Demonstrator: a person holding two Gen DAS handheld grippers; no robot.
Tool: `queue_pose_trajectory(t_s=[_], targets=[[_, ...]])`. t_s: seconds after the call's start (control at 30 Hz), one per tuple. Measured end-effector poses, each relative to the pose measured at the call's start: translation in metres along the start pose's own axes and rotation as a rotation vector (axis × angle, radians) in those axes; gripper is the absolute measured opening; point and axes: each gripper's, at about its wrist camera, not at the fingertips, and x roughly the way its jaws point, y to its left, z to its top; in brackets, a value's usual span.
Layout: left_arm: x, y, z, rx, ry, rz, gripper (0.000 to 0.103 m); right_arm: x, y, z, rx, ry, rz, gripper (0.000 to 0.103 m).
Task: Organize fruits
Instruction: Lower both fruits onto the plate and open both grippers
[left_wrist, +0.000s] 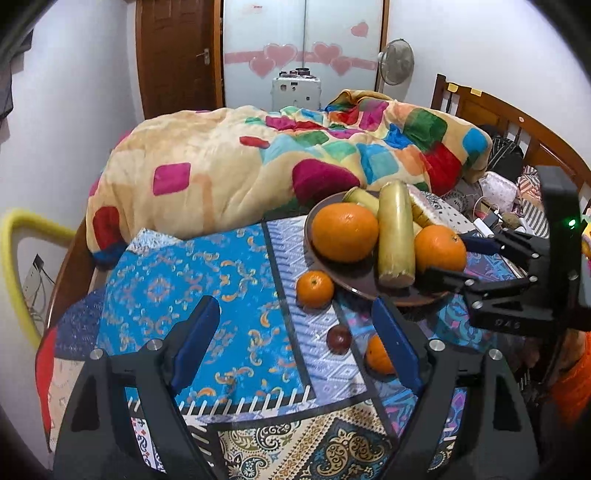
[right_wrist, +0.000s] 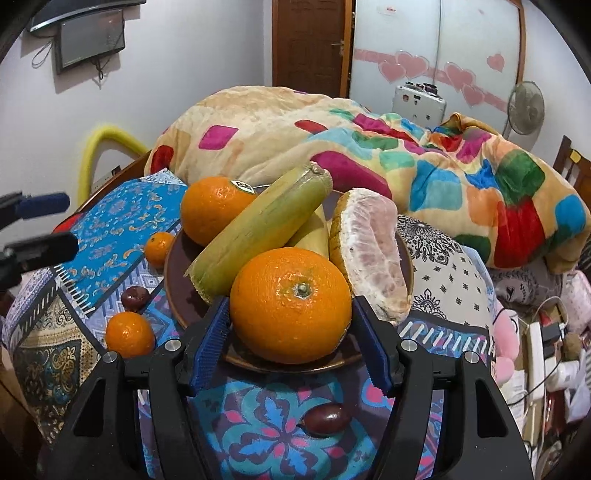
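Right gripper (right_wrist: 291, 338) spread around big round orange (right_wrist: 291, 305) on brown plate (right_wrist: 173, 266) (left gripper (left_wrist: 295, 345) spread, empty); off-centre squeeze could roll it off.

No readable text anywhere. Sticker (right_wrist: 242, 185) on the far orange (right_wrist: 216, 209) is too small. Embossed marks on the right gripper (left_wrist: 441, 258) are illegible.

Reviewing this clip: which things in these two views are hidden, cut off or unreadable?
- Small orange, left wrist view: partly behind a finger of the left gripper.
- Right gripper on the large orange: pad contact not visible; grip unclear.
- Brown plate, right wrist view: mostly hidden under fruit.
- Sticker on the far orange: print too small to read.
- Second cane piece: mostly hidden behind the front one.
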Motion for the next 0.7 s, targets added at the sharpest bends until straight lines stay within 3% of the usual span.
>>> queue_pose_trajectory(t_s=[0.13,0.4,0.7], targets=[[-0.002,0.004,-0.008,-0.015,0.008,0.004,0.085,-0.012,0.003,0.000,0.011,-0.023,0.002,0.071],[-0.015,0.009,-0.030,-0.036,0.019,0.000,0.085,-0.046,0.026,-0.007,0.006,-0.092,0.029,0.073],[-0.024,0.020,-0.054,-0.046,0.044,0.004,0.085,-0.031,0.065,-0.021,-0.043,-0.063,0.080,0.074]])
